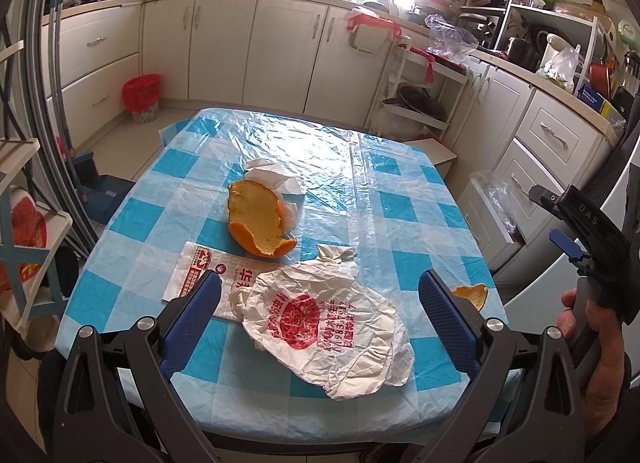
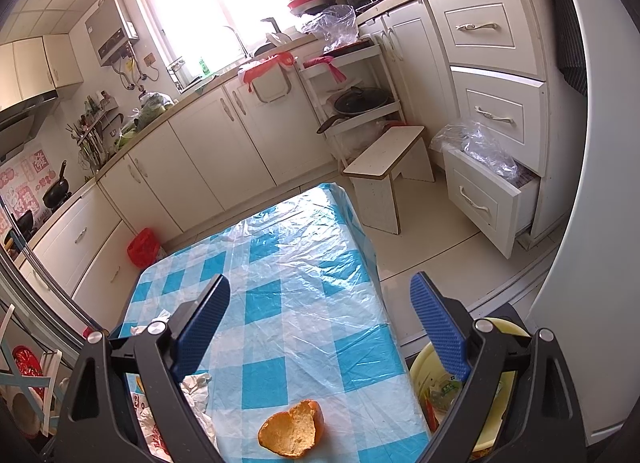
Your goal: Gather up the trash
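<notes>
**Both grippers wide over the table, trash not yet picked up**

Nearest to me, my left gripper (image 1: 320,303) hangs with its fingers spread wide and holding nothing, the crumpled white bag (image 1: 328,327) with red print lying right between them on the checked tablecloth (image 1: 400,215). My right gripper (image 2: 320,327) is just as wide and just as empty — below it, near the table's right edge, sits a small orange peel (image 2: 292,433).

To do this step well, I judge I should come down square over the bag's bunched middle, so the pads gather folds rather than skating over flat paper or pinching the plastic cover beneath. The peel is curved and light; closing across its rim should hold it better than pressing on its back.

Further out, the left view shows the printed flat wrapper (image 1: 200,275) partly under the bag, a small wad of tissue (image 1: 336,253), then the large orange peel (image 1: 260,219) resting against crumpled white paper (image 1: 276,179). The right view catches almost none of that, only scraps behind its left finger.

What the right view alone gives is the yellow bin (image 2: 440,375) beside the table, already holding rubbish — likely where everything goes. Far off, both views show a red-lined bin (image 1: 142,97) by the cabinets.
</notes>
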`<state>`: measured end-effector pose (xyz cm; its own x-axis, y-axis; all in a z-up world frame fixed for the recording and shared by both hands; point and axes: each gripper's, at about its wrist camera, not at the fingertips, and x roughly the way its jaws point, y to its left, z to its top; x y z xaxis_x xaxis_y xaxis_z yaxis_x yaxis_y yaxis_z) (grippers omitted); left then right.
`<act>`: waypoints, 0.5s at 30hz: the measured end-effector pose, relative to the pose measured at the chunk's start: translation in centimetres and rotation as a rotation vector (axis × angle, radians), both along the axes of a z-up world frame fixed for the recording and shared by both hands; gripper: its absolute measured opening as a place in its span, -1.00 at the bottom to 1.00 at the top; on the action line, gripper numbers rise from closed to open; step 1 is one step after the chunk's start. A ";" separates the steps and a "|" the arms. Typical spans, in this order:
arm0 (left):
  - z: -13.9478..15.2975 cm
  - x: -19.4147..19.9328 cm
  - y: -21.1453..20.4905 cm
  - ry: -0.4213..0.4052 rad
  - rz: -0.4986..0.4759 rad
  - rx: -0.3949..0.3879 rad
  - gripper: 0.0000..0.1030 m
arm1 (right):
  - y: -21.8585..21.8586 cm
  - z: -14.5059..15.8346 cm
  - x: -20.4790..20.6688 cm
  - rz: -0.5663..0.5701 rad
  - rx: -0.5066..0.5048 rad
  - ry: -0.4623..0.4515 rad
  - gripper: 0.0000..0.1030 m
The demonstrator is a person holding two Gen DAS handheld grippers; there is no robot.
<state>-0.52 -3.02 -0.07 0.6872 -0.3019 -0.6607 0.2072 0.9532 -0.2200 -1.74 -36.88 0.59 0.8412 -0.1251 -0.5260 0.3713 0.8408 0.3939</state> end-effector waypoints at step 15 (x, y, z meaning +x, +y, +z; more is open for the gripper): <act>0.2 -0.1 0.4 0.007 0.008 -0.008 0.85 | -0.2 -0.3 -0.6 0.013 -0.007 0.012 0.71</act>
